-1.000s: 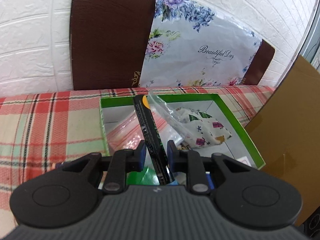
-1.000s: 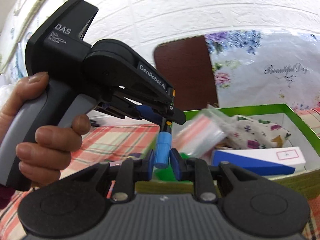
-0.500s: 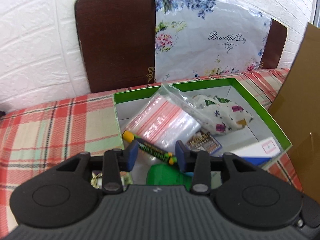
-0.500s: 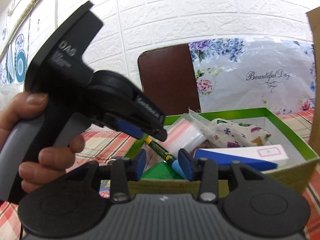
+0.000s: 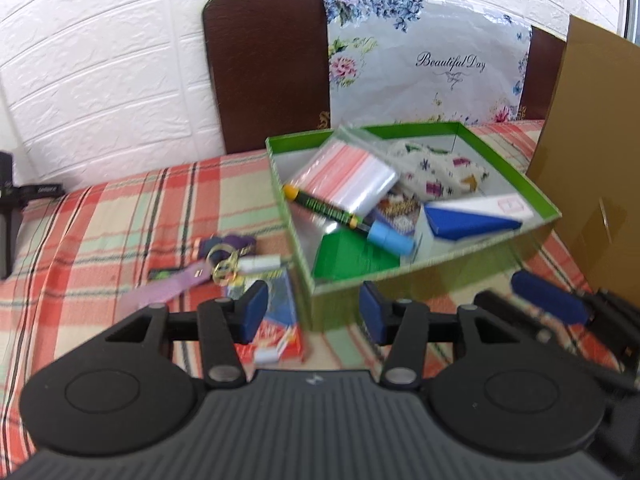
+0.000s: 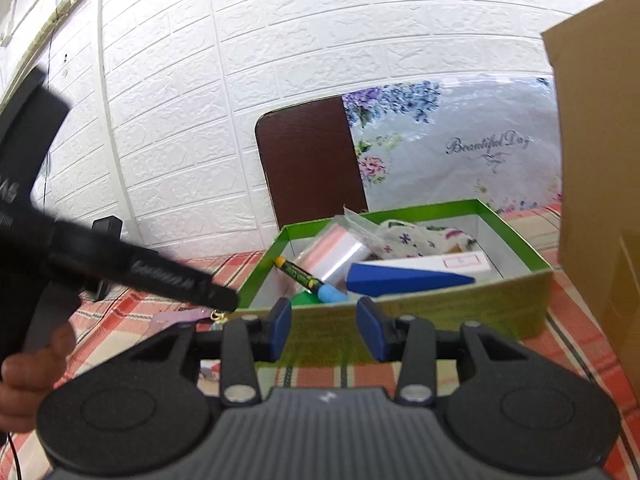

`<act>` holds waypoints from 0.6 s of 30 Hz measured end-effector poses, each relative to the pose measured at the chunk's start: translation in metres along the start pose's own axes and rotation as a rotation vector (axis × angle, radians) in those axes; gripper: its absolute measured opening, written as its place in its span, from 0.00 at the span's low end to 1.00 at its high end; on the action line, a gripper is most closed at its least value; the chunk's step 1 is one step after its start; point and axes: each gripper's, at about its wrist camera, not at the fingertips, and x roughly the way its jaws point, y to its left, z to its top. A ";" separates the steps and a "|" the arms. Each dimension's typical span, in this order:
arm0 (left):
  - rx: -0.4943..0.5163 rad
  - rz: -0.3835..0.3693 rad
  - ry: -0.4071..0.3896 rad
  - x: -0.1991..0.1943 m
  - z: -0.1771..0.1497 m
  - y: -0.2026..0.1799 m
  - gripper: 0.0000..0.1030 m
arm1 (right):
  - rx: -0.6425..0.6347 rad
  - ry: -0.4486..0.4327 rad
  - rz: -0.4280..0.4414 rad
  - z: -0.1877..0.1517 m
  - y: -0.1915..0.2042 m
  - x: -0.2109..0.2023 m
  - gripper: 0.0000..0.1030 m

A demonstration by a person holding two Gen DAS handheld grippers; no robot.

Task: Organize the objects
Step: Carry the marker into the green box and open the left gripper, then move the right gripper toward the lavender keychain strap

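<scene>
White brick-pattern wall (image 5: pixel 120 60) behind; a dark brown rounded board (image 5: pixel 268 68) and a floral plastic bag printed "Beautiful Day" (image 5: pixel 432 68) lean against it. A brown cardboard sheet (image 5: pixel 596 160) stands upright to the right. Red, green and cream plaid cloth (image 5: pixel 120 220) covers the work surface.

Open green cardboard box with a white interior (image 5: pixel 440 268) rests on the cloth. Inside it lie a clear zip bag with pink stripes (image 5: pixel 352 176), a white fabric pouch with a coloured print (image 5: pixel 440 172), a white and blue rectangular carton (image 5: pixel 472 220), a flat green sheet (image 5: pixel 352 260) and a black marker pen with green lettering, a yellow end and a light blue cap (image 5: pixel 344 216). The pen lies diagonally on the box floor, cap toward the near wall, free of both grippers.

Left gripper (image 5: pixel 312 312): jaws have just been opening, spread with nothing between them, in front of the box's near wall. Right gripper (image 6: pixel 324 326): jaws have just parted and stand apart, empty, just before the same wall. A hand (image 6: pixel 28 372) holds the left tool's grip.

On the cloth left of the box: a red and blue flat packet (image 5: pixel 280 320), a purple strap with gold rings (image 5: pixel 192 280) and a small white connector (image 5: pixel 260 263).
</scene>
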 end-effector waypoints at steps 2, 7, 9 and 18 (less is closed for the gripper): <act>-0.005 0.009 0.010 -0.004 -0.009 0.001 0.53 | 0.005 0.007 0.001 -0.003 0.000 -0.005 0.37; -0.010 0.036 0.021 -0.012 -0.027 0.007 0.53 | -0.004 0.017 0.010 -0.008 0.005 -0.014 0.37; -0.015 0.047 0.021 -0.015 -0.032 0.010 0.54 | -0.013 0.017 0.017 -0.009 0.008 -0.017 0.38; -0.025 0.106 0.005 -0.027 -0.046 0.023 0.56 | -0.054 0.025 0.046 -0.014 0.027 -0.022 0.38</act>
